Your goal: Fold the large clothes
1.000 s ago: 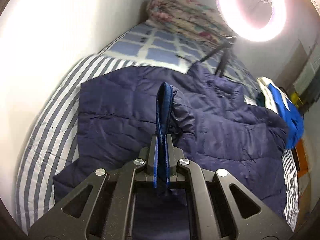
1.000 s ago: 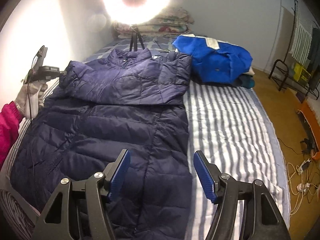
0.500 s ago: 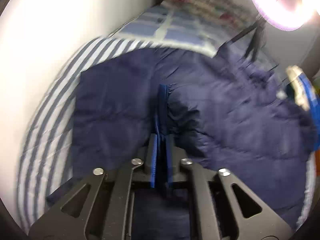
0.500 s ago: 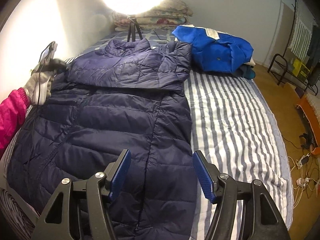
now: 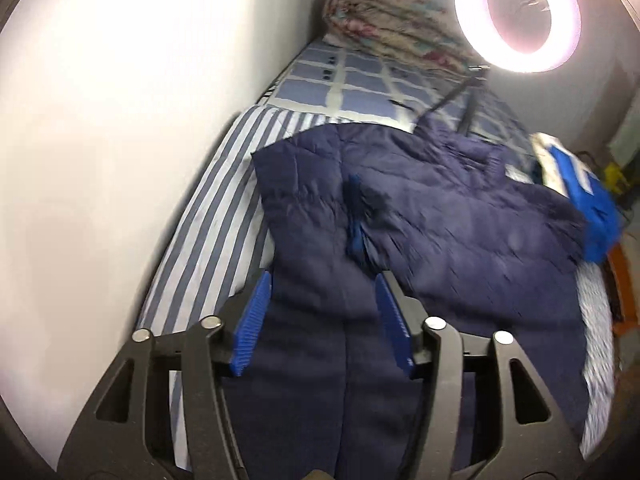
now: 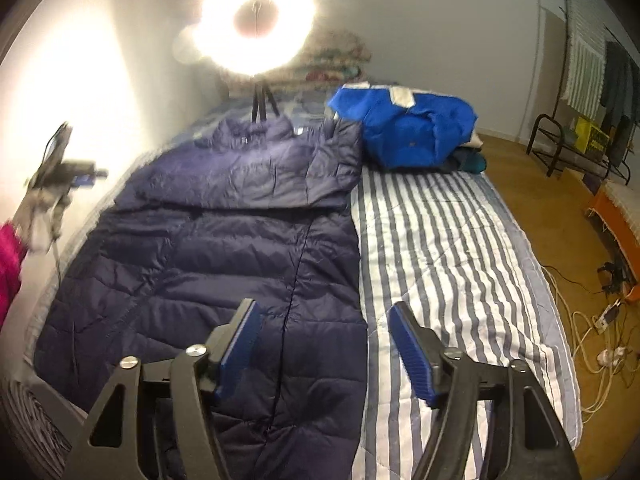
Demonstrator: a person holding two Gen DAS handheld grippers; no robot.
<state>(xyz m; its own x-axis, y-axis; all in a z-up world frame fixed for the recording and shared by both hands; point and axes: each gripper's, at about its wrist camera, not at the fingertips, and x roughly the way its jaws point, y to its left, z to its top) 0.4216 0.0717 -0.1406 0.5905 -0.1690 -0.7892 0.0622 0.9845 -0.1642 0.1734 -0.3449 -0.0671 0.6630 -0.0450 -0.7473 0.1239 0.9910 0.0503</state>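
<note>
A long navy puffer coat [image 6: 208,248] lies flat on the striped bed, its sleeves folded across the chest. It also fills the left wrist view [image 5: 440,232]. My left gripper [image 5: 322,292] is open and empty just above the coat, with the sleeve cuff [image 5: 354,216] lying ahead of it. From the right wrist view the left gripper [image 6: 86,172] shows at the far left, held by a gloved hand. My right gripper [image 6: 324,324] is open and empty, above the coat's right lower edge.
The striped bed cover [image 6: 448,264] lies to the right of the coat. A bright blue garment pile [image 6: 404,128] sits at the far end. A ring light on a tripod [image 6: 256,28] stands at the head, with folded floral bedding [image 5: 392,28]. The wall [image 5: 120,120] runs along the left.
My left gripper opened and let go of the sleeve cuff, which now lies on the coat. It drew back towards the wall side. My right gripper stayed open, nearly still.
</note>
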